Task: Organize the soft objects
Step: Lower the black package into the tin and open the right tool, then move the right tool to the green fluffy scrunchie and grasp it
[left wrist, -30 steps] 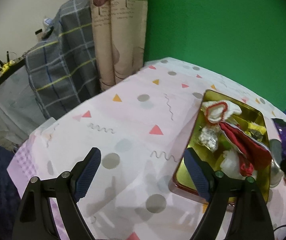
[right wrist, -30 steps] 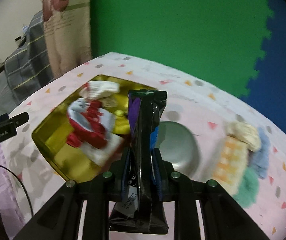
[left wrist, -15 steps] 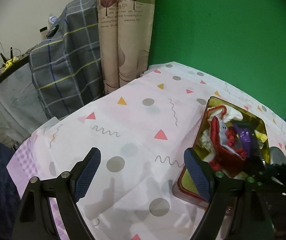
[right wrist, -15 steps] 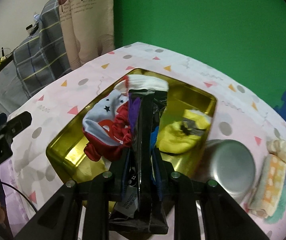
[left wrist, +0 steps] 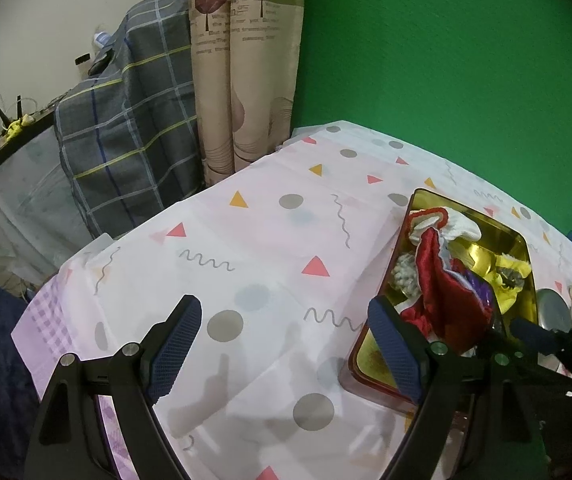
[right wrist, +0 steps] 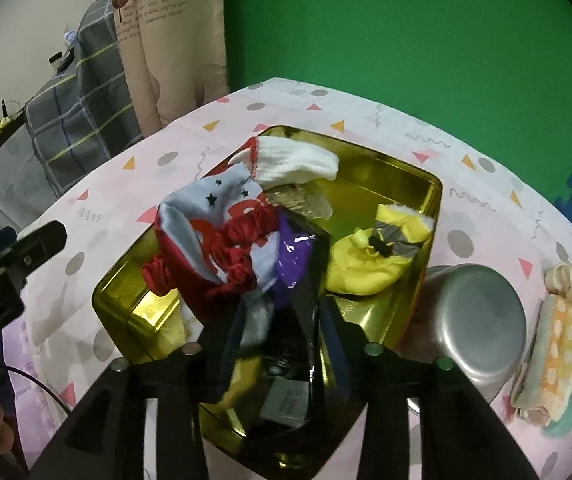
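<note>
A gold tin tray (right wrist: 426, 184) holds a red and grey cloth (right wrist: 214, 252), a white sock (right wrist: 294, 162) and a yellow soft toy (right wrist: 370, 256). My right gripper (right wrist: 282, 320) is open over the tray's near end, and a black and purple packet (right wrist: 298, 280) lies tilted between its parted fingers, leaning into the tray. In the left wrist view, my left gripper (left wrist: 282, 348) is open and empty above the tablecloth, left of the tray (left wrist: 370, 364).
A steel bowl (right wrist: 474, 316) lies upside down right of the tray. Folded towels and a cream scrunchie (right wrist: 558, 336) lie at the far right. A checked cloth over furniture (left wrist: 126, 152) and a curtain (left wrist: 238, 64) stand beyond the table's left edge.
My right gripper moved forward and down over the tray and opened; the packet it gripped has tipped into the tray. The left gripper has hardly moved.
</note>
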Available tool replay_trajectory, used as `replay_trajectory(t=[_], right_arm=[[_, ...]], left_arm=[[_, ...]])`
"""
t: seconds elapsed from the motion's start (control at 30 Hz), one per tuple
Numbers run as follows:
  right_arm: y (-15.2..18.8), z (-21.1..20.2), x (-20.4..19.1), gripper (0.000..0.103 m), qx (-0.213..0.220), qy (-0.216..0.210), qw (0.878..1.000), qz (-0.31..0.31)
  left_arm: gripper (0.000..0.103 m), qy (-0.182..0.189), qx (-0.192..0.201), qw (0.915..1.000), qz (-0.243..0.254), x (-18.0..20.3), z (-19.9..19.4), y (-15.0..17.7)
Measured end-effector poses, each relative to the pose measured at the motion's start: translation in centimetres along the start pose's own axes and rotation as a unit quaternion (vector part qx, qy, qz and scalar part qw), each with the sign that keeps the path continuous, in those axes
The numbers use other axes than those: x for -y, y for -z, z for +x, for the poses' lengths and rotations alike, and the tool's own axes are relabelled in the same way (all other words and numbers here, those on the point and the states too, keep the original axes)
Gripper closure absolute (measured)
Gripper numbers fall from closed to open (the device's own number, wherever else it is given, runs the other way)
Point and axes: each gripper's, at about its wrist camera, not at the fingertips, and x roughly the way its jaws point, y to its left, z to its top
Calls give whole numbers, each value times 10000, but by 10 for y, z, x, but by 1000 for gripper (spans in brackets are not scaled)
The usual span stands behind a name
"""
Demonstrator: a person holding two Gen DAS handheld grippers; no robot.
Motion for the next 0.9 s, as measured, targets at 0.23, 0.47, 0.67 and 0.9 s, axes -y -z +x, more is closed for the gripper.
replay_trajectory(t=[0.23, 0.47, 0.67, 0.9], right_arm=[[0, -16, 1, 56, 154, 1, 9999, -50], [11, -43, 17, 56, 401, 32, 9991, 131], [33, -68, 54, 56, 493, 268, 9977, 391], [63, -101, 134, 56, 620, 931, 9887, 998]], left_arm=[[20, -2, 23, 10000, 46, 3, 0, 2], [20, -20, 8, 9999, 99, 5, 0, 2], [20, -58, 47, 9998, 204, 9, 0, 4], [20, -97, 85, 9995, 283, 12, -1, 5]])
